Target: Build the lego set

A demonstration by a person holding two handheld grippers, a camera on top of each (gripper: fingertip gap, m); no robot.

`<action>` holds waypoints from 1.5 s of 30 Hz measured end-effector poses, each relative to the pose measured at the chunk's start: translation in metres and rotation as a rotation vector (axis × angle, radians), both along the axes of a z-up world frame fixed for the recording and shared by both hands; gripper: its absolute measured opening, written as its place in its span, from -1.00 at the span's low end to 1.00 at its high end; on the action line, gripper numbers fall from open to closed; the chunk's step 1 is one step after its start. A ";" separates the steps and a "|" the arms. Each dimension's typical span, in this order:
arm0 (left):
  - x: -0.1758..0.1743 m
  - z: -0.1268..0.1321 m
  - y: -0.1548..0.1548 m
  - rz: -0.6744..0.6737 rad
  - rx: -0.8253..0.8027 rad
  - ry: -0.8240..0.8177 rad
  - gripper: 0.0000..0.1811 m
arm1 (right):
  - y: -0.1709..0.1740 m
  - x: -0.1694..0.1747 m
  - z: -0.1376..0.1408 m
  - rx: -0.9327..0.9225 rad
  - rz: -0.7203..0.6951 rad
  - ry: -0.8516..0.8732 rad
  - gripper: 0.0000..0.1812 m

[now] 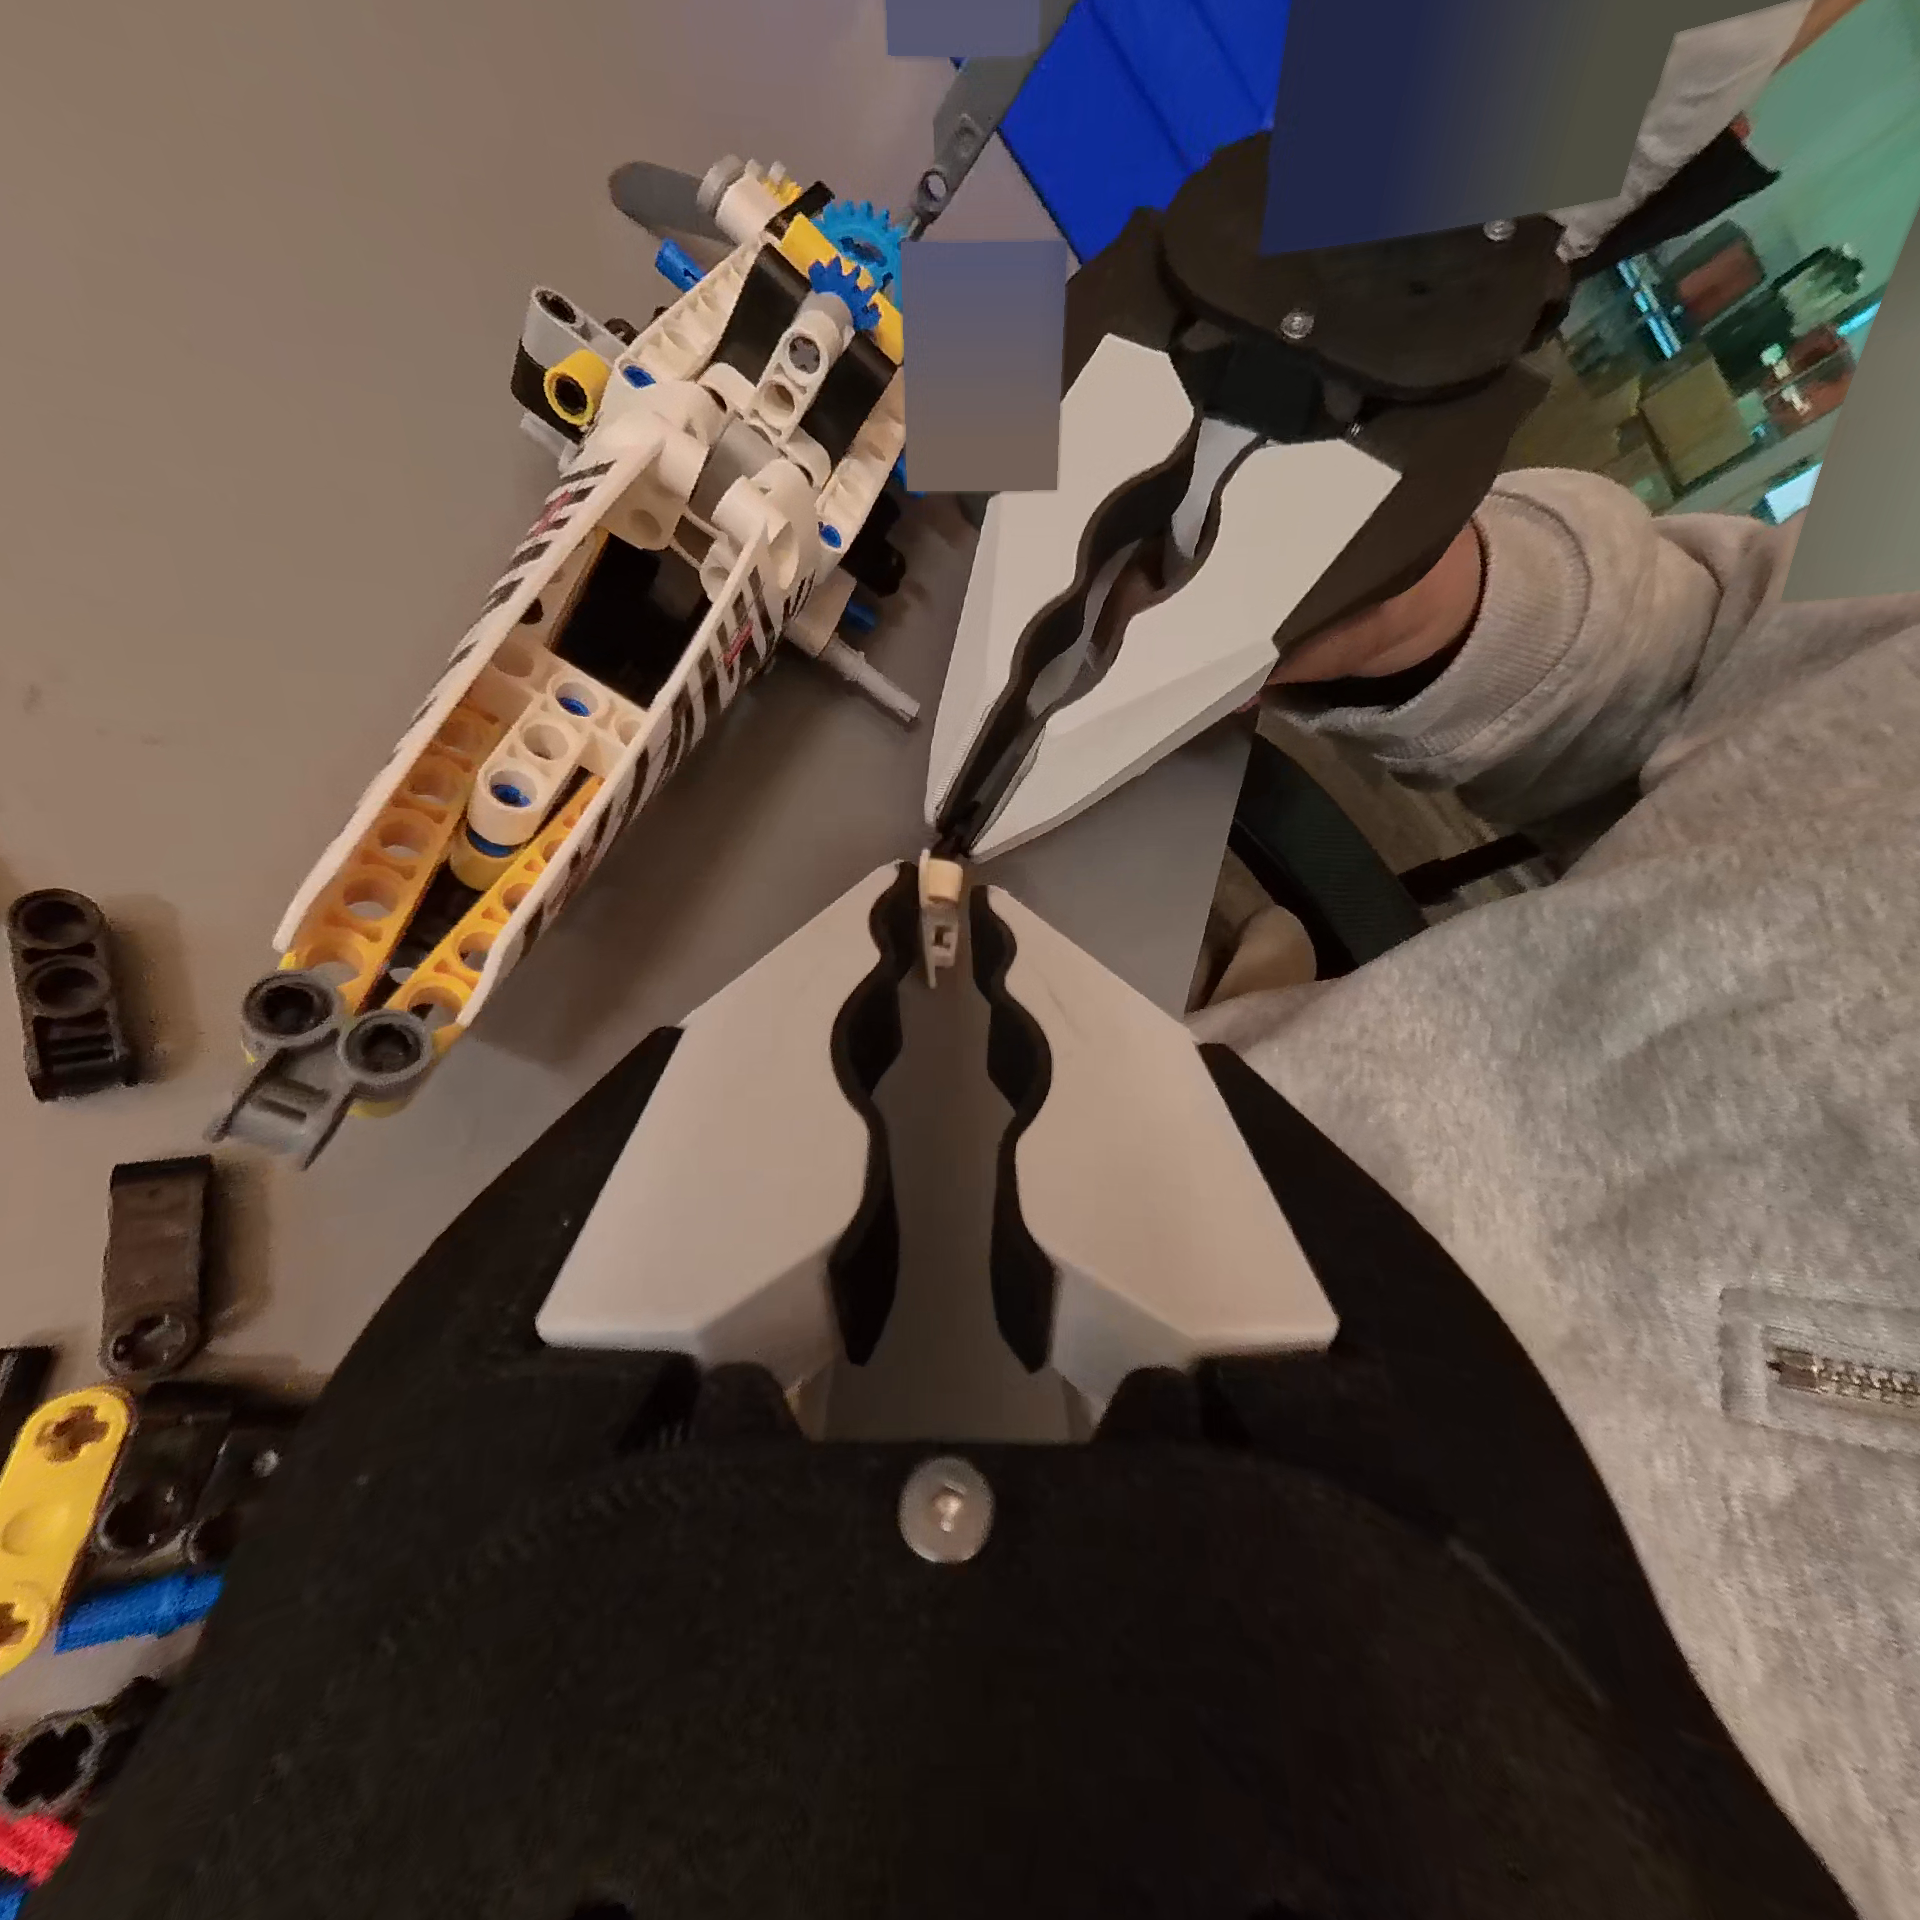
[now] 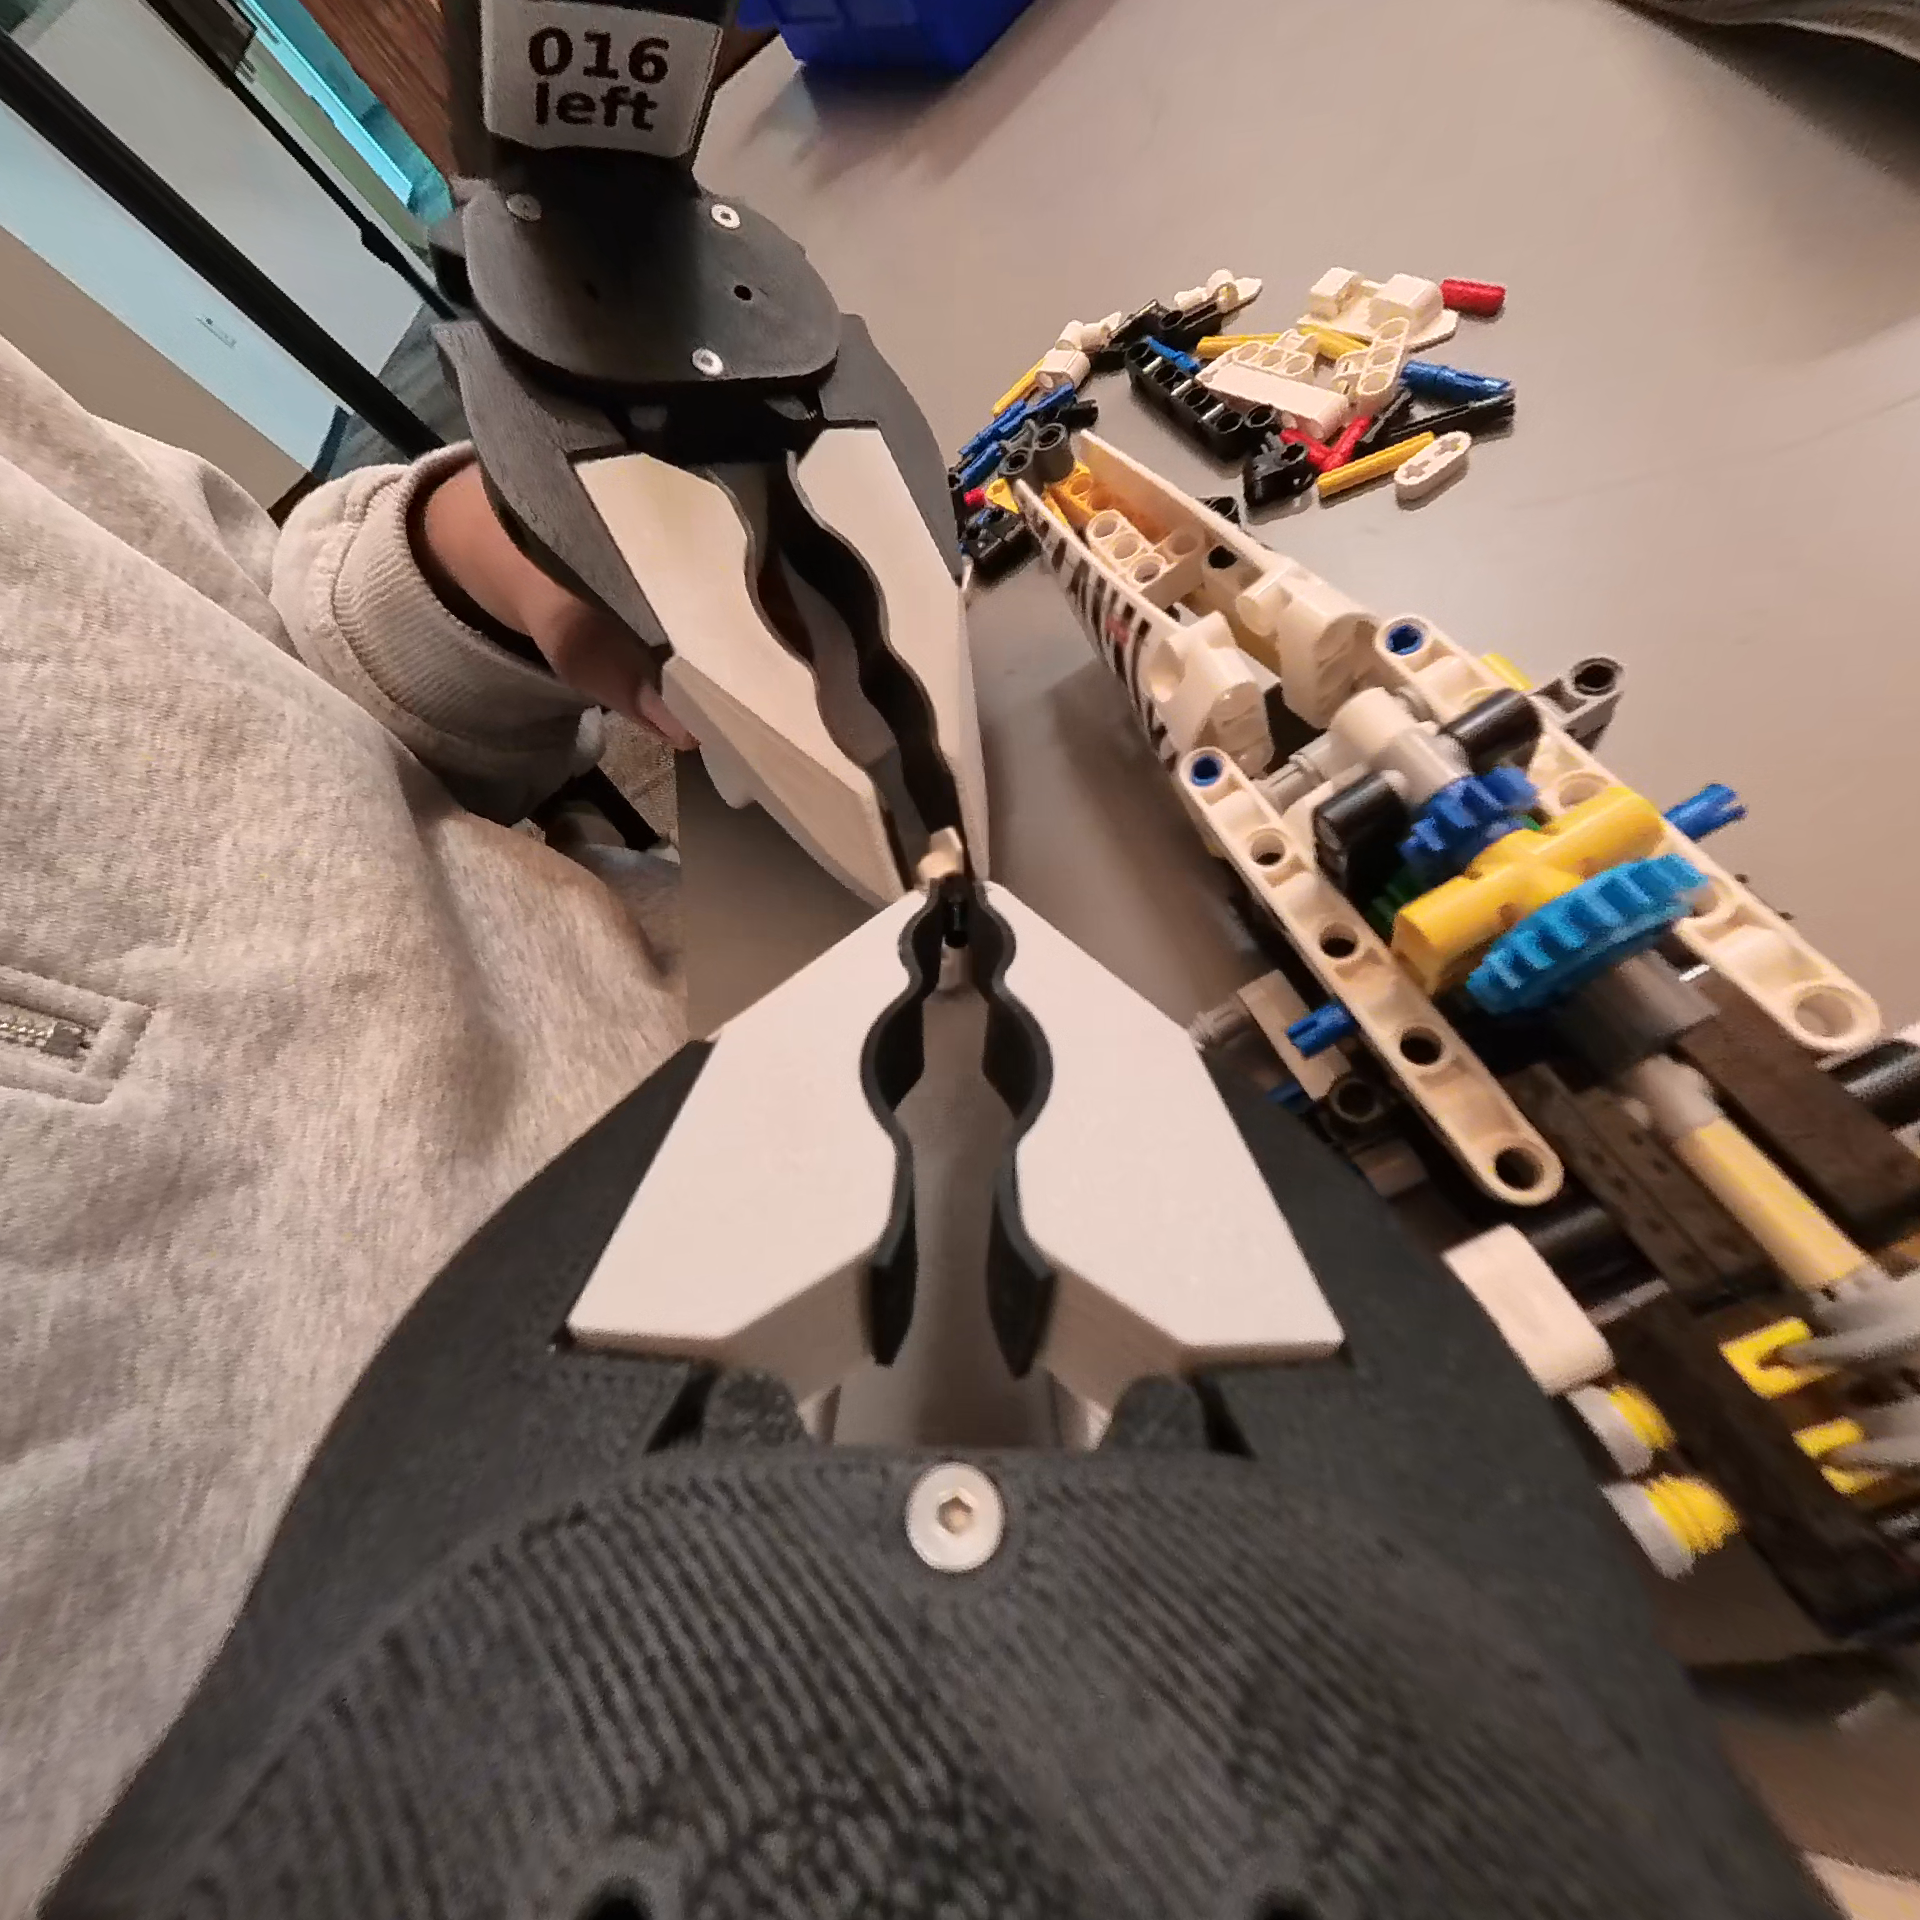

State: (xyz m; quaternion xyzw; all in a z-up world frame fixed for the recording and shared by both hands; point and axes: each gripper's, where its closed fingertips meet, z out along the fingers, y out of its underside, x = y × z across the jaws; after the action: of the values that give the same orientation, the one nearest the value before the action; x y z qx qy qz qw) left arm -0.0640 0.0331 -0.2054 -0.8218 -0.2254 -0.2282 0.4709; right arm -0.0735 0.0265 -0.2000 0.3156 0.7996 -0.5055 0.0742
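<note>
Left hand-held gripper [image 1: 943, 904]: clamped on tan pin [image 1: 943, 914]. Right hand-held gripper [image 2: 951, 914]: clamped on black pin [image 2: 952, 920], tips meeting near desk [image 1: 208, 312] edge. Lego model [image 2: 1403, 831] part-built; loose pieces [image 2: 1299, 384] far side, unfitted.

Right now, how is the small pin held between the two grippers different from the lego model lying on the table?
The pin is one tiny tan piece; the lego model is a long assembly of white, yellow, blue and black parts. The pin is held off the table, with the left gripper shut on it and the right gripper meeting it tip to tip; the model rests on the table, untouched. Both are lego parts.
</note>
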 end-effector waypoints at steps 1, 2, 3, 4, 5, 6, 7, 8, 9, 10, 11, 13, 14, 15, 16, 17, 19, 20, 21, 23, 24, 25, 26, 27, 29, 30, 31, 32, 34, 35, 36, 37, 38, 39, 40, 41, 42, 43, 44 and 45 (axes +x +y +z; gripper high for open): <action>0.000 -0.001 0.000 0.003 -0.004 0.003 -0.94 | 0.000 0.000 -0.001 0.007 0.001 0.002 -0.98; -0.001 0.000 0.000 0.006 -0.004 0.001 -0.95 | -0.001 0.000 -0.001 0.011 0.003 0.003 -0.98; -0.002 0.000 0.000 0.010 0.000 -0.004 -0.95 | -0.001 0.000 -0.001 0.012 0.002 0.006 -0.98; -0.002 0.001 -0.001 0.014 0.006 -0.009 -0.95 | 0.000 0.000 -0.001 0.010 0.000 0.007 -0.98; -0.003 0.002 -0.001 0.017 0.014 -0.013 -0.95 | 0.000 -0.001 0.000 0.007 -0.002 0.006 -0.98; -0.003 0.003 -0.001 0.018 0.025 -0.019 -0.95 | 0.000 -0.001 0.000 0.002 -0.006 0.006 -0.98; -0.003 0.005 -0.002 0.020 0.038 -0.027 -0.95 | 0.001 -0.001 0.002 -0.004 -0.008 0.007 -0.98; -0.004 0.007 -0.002 0.019 0.057 -0.039 -0.95 | 0.001 -0.001 0.004 -0.013 -0.009 0.010 -0.98; -0.003 0.011 -0.003 0.012 0.086 -0.052 -0.95 | 0.001 -0.001 0.008 -0.025 -0.009 0.016 -0.97; -0.003 0.016 -0.004 0.007 0.121 -0.064 -0.95 | 0.001 -0.001 0.012 -0.034 -0.009 0.025 -0.97; -0.001 0.021 -0.005 -0.005 0.163 -0.074 -0.95 | 0.002 -0.001 0.017 -0.039 -0.008 0.038 -0.97; 0.002 0.033 -0.008 -0.030 0.241 -0.085 -0.96 | 0.001 0.001 0.029 -0.053 0.016 0.086 -0.97; 0.003 0.036 -0.009 -0.038 0.269 -0.090 -0.96 | 0.000 0.003 0.036 -0.058 0.040 0.122 -0.97; 0.004 0.040 -0.010 -0.053 0.294 -0.101 -0.96 | -0.002 0.006 0.043 -0.056 0.070 0.166 -0.97; 0.006 0.043 -0.011 -0.070 0.317 -0.117 -0.95 | -0.003 0.009 0.047 -0.045 0.106 0.220 -0.97; 0.006 0.044 -0.012 -0.077 0.330 -0.134 -0.96 | -0.005 0.012 0.050 -0.022 0.138 0.283 -0.97; 0.006 0.046 -0.013 -0.084 0.348 -0.153 -0.96 | -0.005 0.013 0.046 0.058 0.175 0.368 -0.97; 0.005 0.046 -0.013 -0.077 0.345 -0.154 -0.96 | -0.005 0.012 0.041 0.098 0.179 0.377 -0.97; 0.003 0.044 -0.013 -0.062 0.333 -0.151 -0.96 | -0.004 0.011 0.037 0.120 0.179 0.369 -0.97; 0.000 0.039 -0.012 -0.034 0.300 -0.136 -0.96 | -0.002 0.012 0.027 0.144 0.167 0.315 -0.97; 0.001 0.037 -0.012 -0.032 0.286 -0.132 -0.96 | 0.001 0.011 0.020 0.170 0.152 0.290 -0.97; 0.001 0.035 -0.011 -0.033 0.267 -0.134 -0.96 | 0.005 0.010 0.012 0.208 0.133 0.275 -0.97; 0.003 0.031 -0.011 -0.041 0.241 -0.140 -0.96 | 0.008 0.009 0.004 0.246 0.118 0.268 -0.97; 0.006 0.027 -0.009 -0.054 0.215 -0.142 -0.96 | 0.008 0.009 0.001 0.266 0.110 0.276 -0.97; 0.010 0.020 -0.006 -0.074 0.164 -0.127 -0.96 | 0.004 0.011 0.008 0.230 0.092 0.314 -0.97; 0.009 0.016 -0.005 -0.069 0.132 -0.123 -0.96 | 0.001 0.011 0.014 0.195 0.078 0.324 -0.97; 0.007 0.010 -0.004 -0.050 0.092 -0.120 -0.96 | -0.001 0.009 0.019 0.166 0.059 0.324 -0.97; 0.006 0.004 -0.003 -0.037 0.050 -0.113 -0.95 | -0.001 0.007 0.021 0.151 0.039 0.313 -0.97; 0.008 -0.003 -0.002 -0.049 -0.003 -0.078 -0.94 | 0.002 0.006 0.015 0.154 0.016 0.261 -0.97; 0.009 -0.004 -0.001 -0.054 -0.012 -0.058 -0.93 | 0.005 0.006 0.009 0.165 0.005 0.237 -0.97; 0.009 -0.004 -0.001 -0.051 -0.017 -0.047 -0.92 | 0.007 0.006 0.004 0.173 -0.004 0.221 -0.97; 0.008 -0.005 -0.002 -0.042 -0.020 -0.047 -0.92 | 0.008 0.007 0.000 0.180 -0.010 0.212 -0.97; 0.006 -0.005 -0.002 -0.030 -0.021 -0.050 -0.91 | 0.008 0.008 -0.002 0.188 -0.015 0.211 -0.97; 0.004 -0.005 -0.002 -0.016 -0.020 -0.051 -0.91 | 0.009 0.008 -0.003 0.196 -0.020 0.217 -0.96; 0.002 -0.004 -0.003 -0.007 -0.017 -0.049 -0.90 | 0.009 0.009 -0.003 0.205 -0.023 0.229 -0.96; 0.002 -0.004 -0.003 -0.004 -0.012 -0.044 -0.86 | 0.009 0.009 -0.003 0.214 -0.025 0.241 -0.96; 0.001 -0.003 -0.003 0.001 -0.012 -0.038 -0.80 | 0.009 0.009 -0.001 0.220 -0.025 0.254 -0.96; 0.001 -0.002 -0.003 0.003 -0.008 -0.034 -0.75 | 0.008 0.010 0.000 0.220 -0.024 0.266 -0.97; 0.000 -0.002 -0.004 0.009 -0.003 -0.030 -0.69 | 0.007 0.010 0.003 0.213 -0.021 0.278 -0.97; -0.002 0.000 -0.004 0.023 0.002 -0.025 -0.63 | 0.007 0.010 0.006 0.202 -0.018 0.291 -0.97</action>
State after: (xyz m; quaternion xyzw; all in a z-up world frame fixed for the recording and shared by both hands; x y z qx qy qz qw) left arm -0.0661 0.0286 -0.2059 -0.8157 -0.2404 -0.2332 0.4716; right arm -0.0632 0.0331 -0.1936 0.2520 0.8457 -0.4637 -0.0789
